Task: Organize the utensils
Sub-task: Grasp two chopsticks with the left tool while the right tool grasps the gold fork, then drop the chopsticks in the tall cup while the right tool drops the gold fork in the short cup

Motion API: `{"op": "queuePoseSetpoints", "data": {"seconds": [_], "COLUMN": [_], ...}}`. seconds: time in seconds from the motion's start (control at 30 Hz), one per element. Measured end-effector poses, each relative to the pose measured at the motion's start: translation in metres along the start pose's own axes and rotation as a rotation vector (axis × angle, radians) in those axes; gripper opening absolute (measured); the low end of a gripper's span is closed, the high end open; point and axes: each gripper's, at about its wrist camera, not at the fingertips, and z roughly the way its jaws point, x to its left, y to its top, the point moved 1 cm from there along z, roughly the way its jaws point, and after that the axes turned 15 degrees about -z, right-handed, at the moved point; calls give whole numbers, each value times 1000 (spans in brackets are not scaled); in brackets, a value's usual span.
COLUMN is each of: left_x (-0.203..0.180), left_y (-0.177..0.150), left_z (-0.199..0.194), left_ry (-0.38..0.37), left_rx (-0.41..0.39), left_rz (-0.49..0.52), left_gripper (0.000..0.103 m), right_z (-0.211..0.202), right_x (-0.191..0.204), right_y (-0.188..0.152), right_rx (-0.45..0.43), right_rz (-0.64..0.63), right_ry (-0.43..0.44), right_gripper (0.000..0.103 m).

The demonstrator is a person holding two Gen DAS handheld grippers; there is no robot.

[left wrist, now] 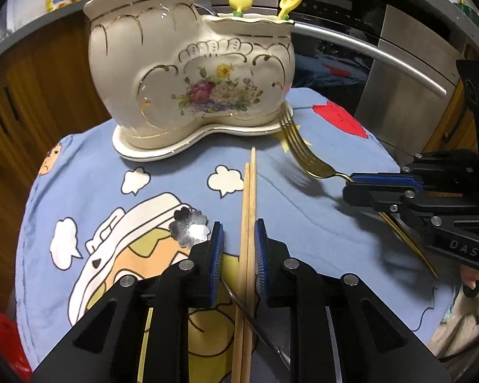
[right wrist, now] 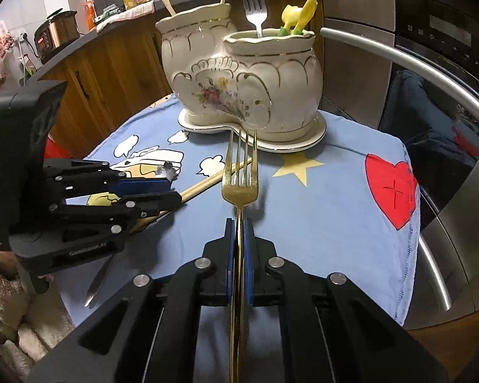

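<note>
Two grippers are working over the cloth-covered worktop (left wrist: 89, 159) at once. The right gripper (right wrist: 238, 239) is clamped on the handle of a gold fork (right wrist: 240, 175), holding it just above the cloth with its tines pointing at the ceramic utensil holder (right wrist: 239, 73), which is standing on its saucer toward the far edge of the worktop. The left gripper (left wrist: 238, 249) is standing with its jaws apart, straddling a pair of wooden chopsticks (left wrist: 249, 198) that are lying on the cloth in the middle of the worktop, tips aimed at the holder; the right-hand pad looks to be touching or nearly touching them, the left-hand pad is well clear. A flower-bowled metal spoon (left wrist: 190, 226) is lying just beside the left pad, its handle running under the chopsticks toward the near edge.

Judged from this, the step in hand is loading the fork while the chopsticks are being readied. For a clean result, the fork probably needs lifting and tipping upright before it clears the holder's rim, entering the lower front compartment where a silver fork (right wrist: 254, 3) and yellow picks (right wrist: 298, 16) are already standing. The left jaws should be closing squarely on both chopsticks together, so neither rolls free, without catching the spoon's handle beneath.
</note>
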Motion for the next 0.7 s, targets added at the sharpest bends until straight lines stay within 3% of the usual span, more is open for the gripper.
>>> {"op": "queuePoseSetpoints", "data": {"seconds": [0.27,0.37,0.5,0.7], "left_x": [-2,-2,-9,-16], "left_y": [4,3,3,9], "left_z": [-3,0,2,12], "left_ry": [16,52,55,60], "left_rx": [-13,-3,7,46], "left_rz": [-13,8,43,83], "left_gripper": [21,20,13,12], "right_z": [-4,-4,-3,-2], "right_x": [1,3,4,5], "right_y": [-1,-1,-1,-1], "right_rx": [-11,-10,-8,-8], "right_rz": [-10,-13,-18,-20], "right_ry": [4,6,10,13], "right_gripper": [6,6,6,6]}}
